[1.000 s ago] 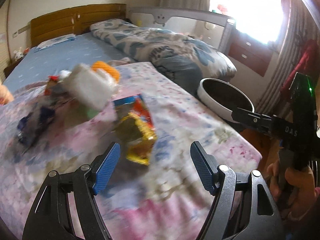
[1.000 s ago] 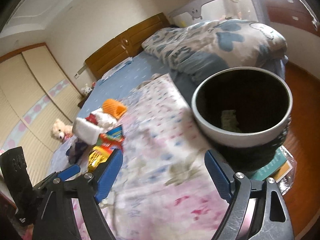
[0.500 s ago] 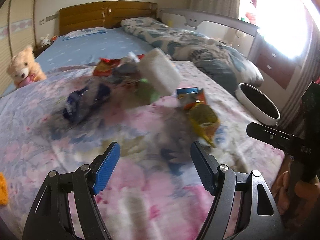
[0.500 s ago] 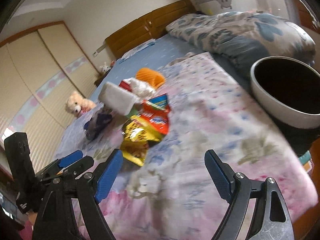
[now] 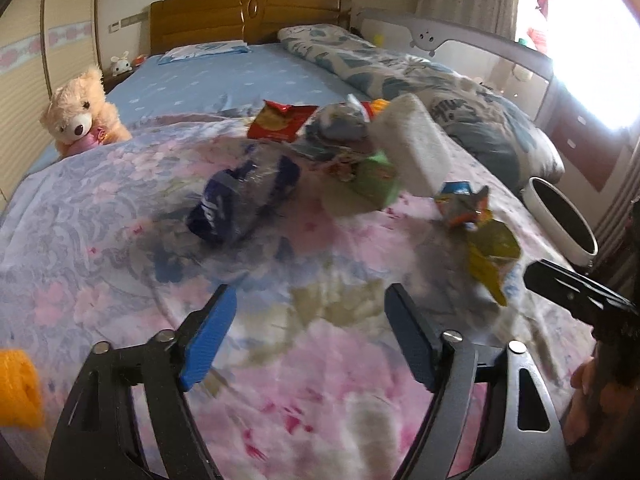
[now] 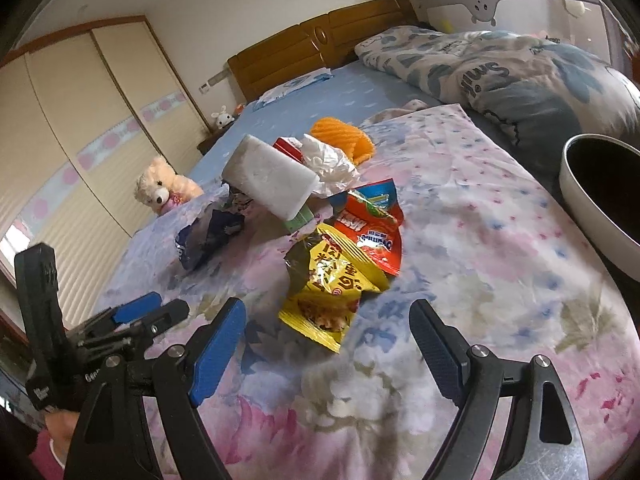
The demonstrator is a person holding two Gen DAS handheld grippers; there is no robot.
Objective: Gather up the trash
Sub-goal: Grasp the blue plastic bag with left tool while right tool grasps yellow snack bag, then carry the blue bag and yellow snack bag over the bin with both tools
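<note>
Our left gripper point(image 5: 308, 334) fingers opening over bare floral bedspread point(image 5: 100, 248), our right gripper point(image 6: 328, 346) fingers apart, empty, yellow snack bag point(image 6: 330, 294) mid-frame, trash bin point(image 6: 600, 216) right edge.

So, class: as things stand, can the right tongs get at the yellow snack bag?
Probably yes: the right tongs stand open and empty, the yellow snack bag lies uncovered just ahead on the bedspread.

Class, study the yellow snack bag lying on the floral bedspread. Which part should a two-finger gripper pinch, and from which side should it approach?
Pinch the crumpled, torn-open upper end of the yellow snack bag, coming down from above on the near side. The bag lies nearly flat on the bedspread, so its flat body offers little to grip, while that raised crinkled end stands up enough for fingers to close on. The right gripper, open and empty, is nearest.
</note>
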